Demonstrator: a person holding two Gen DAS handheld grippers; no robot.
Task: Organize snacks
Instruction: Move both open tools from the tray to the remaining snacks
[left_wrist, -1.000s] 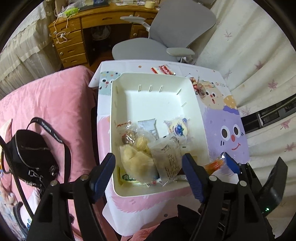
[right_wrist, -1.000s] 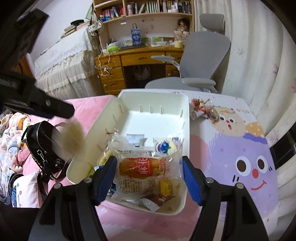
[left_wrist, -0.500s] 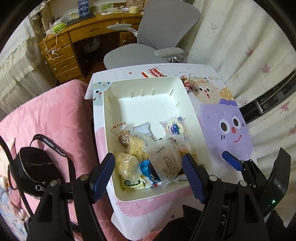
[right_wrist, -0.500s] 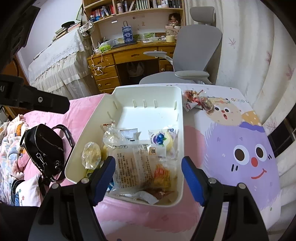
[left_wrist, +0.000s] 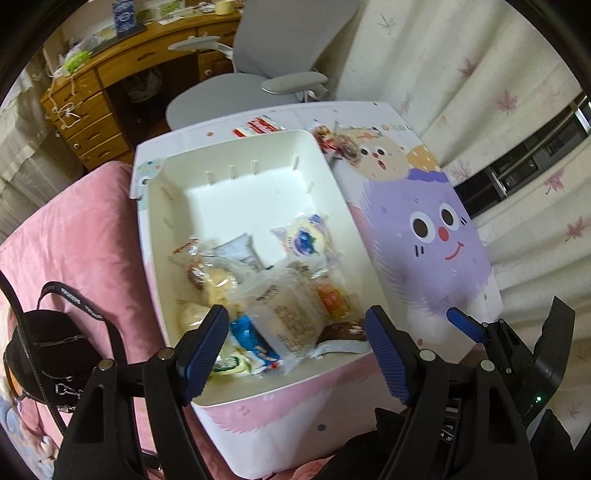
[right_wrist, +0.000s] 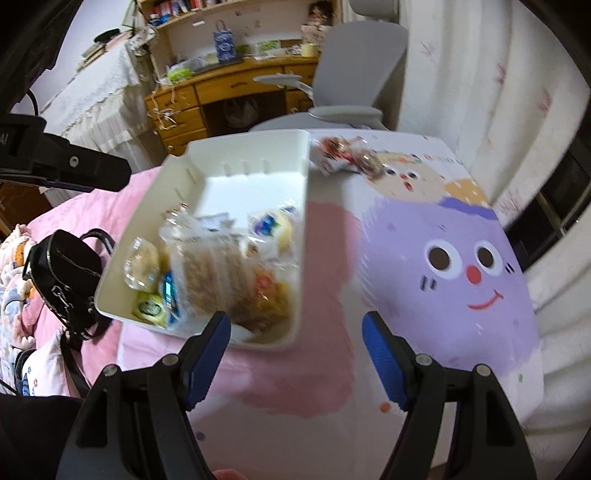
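Several wrapped snacks are heaped in the near half of a white plastic bin on the cartoon-printed counter, while a red-and-white packet and a cluster of red-wrapped candies are left beyond its far rim. Both the left gripper and the right gripper are held wide open and empty. The packets are judged light, soft, crinkly and slippery, best pinched at a sealed edge; printed text is seen on the clear wrapper, but nothing can be read.
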